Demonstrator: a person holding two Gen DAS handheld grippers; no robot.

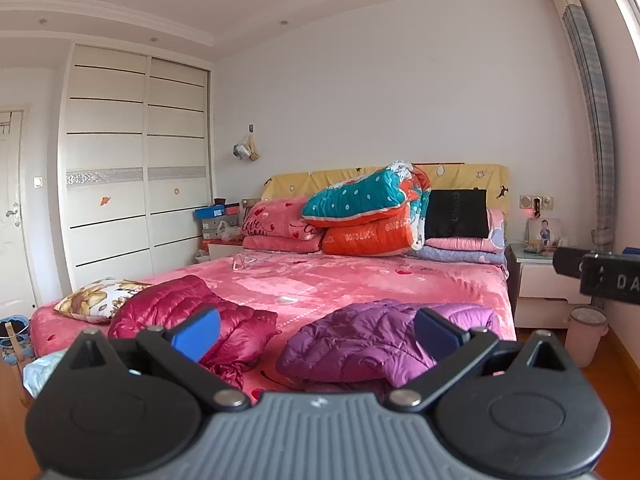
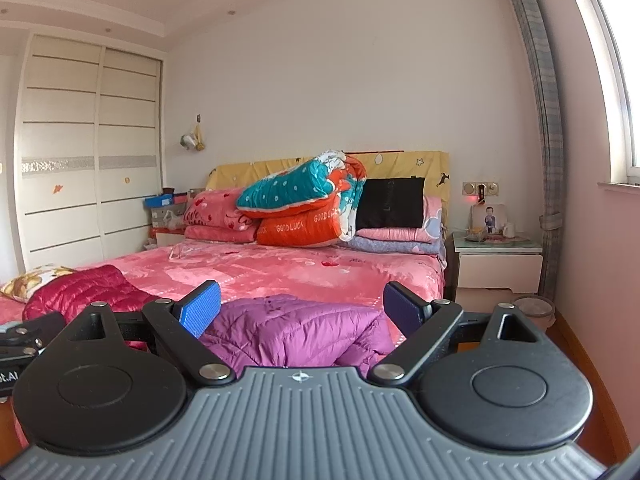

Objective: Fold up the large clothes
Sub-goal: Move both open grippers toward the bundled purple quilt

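Left wrist view looks across a bed with a fuzzy pink cover. The left gripper is held up in the air at the foot of the bed. Its two blue fingers are spread wide apart, and they pinch nothing. Two puffy jackets lie on the near end of the bed. The purple jacket is bunched up in a lump on the right. The dark red jacket is crumpled on the left, a little apart from the purple one. A flowery pillow sits just beside the red jacket, at the left corner of the bed.

Right wrist view shows the right gripper also up in the air, right in front of the purple jacket. Its fingers are wide apart too (nothing is between them). The dark red jacket lies off to the left.

At the far end of the bed is a pile of folded quilts, teal and orange on top. A white bedside table stands to the right of the bed, and a big white wardrobe fills the left wall.
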